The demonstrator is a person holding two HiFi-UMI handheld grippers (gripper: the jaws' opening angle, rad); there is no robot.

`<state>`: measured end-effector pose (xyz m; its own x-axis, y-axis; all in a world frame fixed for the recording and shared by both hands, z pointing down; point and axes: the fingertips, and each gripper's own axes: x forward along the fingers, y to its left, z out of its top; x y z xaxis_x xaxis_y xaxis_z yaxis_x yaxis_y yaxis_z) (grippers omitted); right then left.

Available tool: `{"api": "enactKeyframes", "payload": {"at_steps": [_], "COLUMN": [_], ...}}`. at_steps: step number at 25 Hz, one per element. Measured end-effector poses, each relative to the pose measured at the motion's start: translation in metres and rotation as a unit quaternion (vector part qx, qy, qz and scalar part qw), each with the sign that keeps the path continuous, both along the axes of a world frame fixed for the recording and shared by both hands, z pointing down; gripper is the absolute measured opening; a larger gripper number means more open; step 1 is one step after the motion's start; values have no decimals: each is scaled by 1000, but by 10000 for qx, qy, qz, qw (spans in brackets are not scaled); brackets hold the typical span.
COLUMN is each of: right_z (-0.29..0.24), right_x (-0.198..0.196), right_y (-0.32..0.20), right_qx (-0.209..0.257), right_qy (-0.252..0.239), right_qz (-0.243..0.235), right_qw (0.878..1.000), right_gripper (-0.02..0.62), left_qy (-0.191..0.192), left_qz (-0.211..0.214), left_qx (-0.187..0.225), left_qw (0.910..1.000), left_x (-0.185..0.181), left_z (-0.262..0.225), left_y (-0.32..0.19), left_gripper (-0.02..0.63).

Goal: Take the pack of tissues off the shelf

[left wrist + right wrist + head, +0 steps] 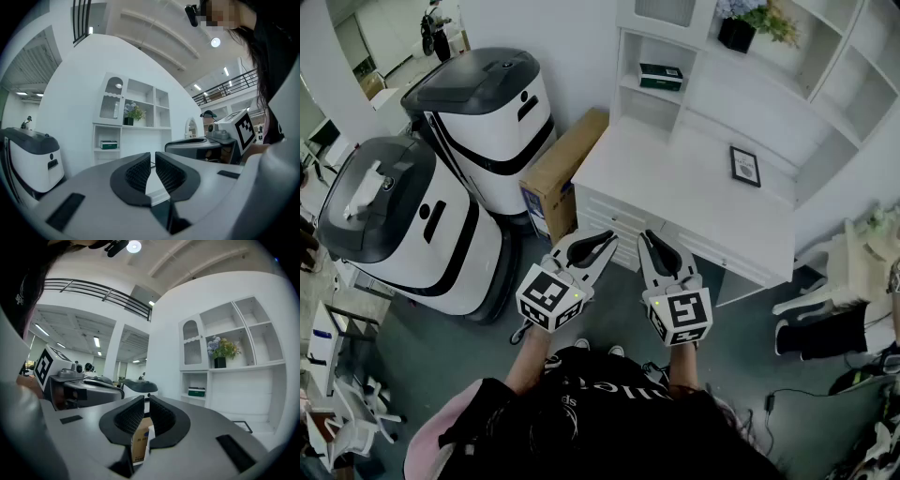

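Observation:
The pack of tissues (660, 76) is a small green and white box lying in a lower cubby of the white shelf unit (649, 108). It also shows far off in the left gripper view (108, 145) and the right gripper view (197, 391). My left gripper (602, 238) and right gripper (652, 238) are held side by side near the desk's front edge, well short of the shelf. The left gripper (153, 157) is shut with nothing between its pads. The right gripper (146, 401) is likewise shut and empty.
A white desk (675, 187) carries a small picture frame (745, 166); a potted plant (745, 28) stands on the shelf above. A cardboard box (567, 169) leans by the desk's left side. Two large white-and-black machines (487, 103) (394, 225) stand left. A white chair (844, 281) sits right.

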<state>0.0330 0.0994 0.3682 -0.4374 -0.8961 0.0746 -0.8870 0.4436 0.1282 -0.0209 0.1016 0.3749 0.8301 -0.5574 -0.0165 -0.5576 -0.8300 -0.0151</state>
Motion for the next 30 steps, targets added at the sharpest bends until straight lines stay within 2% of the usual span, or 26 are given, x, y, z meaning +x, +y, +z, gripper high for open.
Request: {"api": "enactKeyframes", "payload": {"at_steps": [9, 19, 30], "right_z": [4, 13, 30], "right_x": [8, 35, 75], "right_y": [-2, -9, -8], "right_qx": [37, -93, -196], "right_qy": [122, 29, -94], "right_qz": [4, -1, -135], "right_qw": [9999, 10000, 9997], "right_gripper": [67, 69, 69], "left_qy": [-29, -114, -223], "left_qz": [-10, 31, -266], "left_qx": [-41, -170, -205], "left_qw": [10000, 9998, 9992], "left_x": [8, 39, 69], "left_z": [4, 15, 28], "left_y": [-5, -9, -9], "left_gripper": [41, 41, 41]}}
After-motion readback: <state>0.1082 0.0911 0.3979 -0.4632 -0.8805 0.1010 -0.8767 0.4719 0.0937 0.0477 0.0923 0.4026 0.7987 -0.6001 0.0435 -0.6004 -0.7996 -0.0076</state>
